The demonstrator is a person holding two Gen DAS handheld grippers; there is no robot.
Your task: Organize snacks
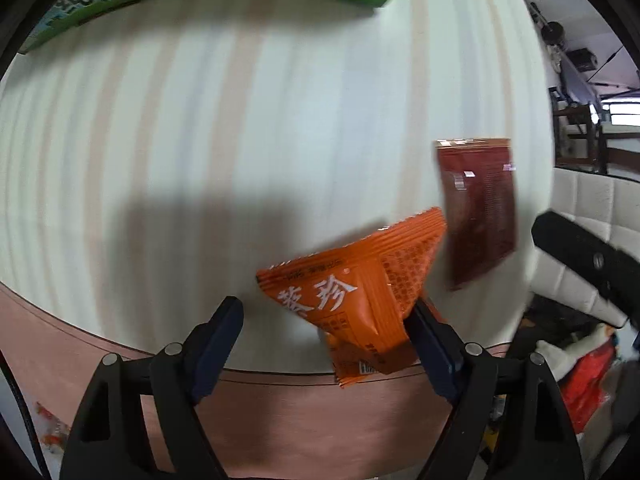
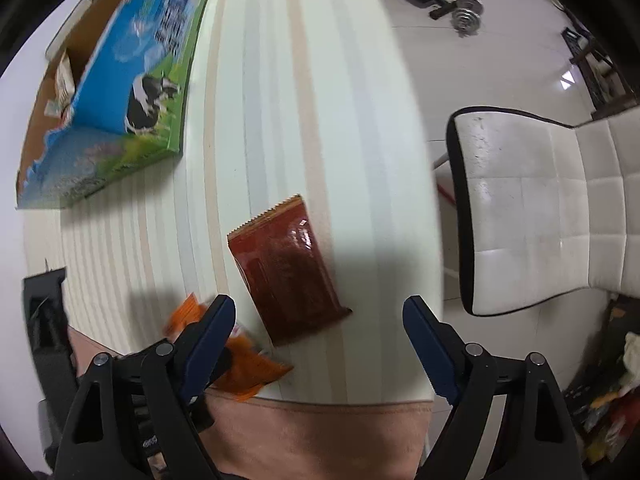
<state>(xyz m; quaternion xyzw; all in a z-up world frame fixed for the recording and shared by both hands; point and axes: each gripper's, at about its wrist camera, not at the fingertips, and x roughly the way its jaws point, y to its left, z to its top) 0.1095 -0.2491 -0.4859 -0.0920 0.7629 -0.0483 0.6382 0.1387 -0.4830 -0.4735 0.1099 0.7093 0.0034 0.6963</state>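
The orange snack packet (image 1: 352, 304) carries large white Chinese characters, "萋珍" as far as they can be read, with small unreadable print beside them. It lies at the near edge of the striped worktop (image 1: 200, 140), between the left gripper (image 1: 326, 320) fingers, which stand apart; only the right-hand finger (image 1: 430, 332) seems to touch it. Just beyond the orange packet lies a dark red packet (image 2: 286, 264), its print too fine to read. The right gripper (image 2: 320, 328) hangs over it, fingers wide and empty. Far past the orange packet stands a blue-green carton (image 2: 120, 92) picturing a cow, lettering blurred.
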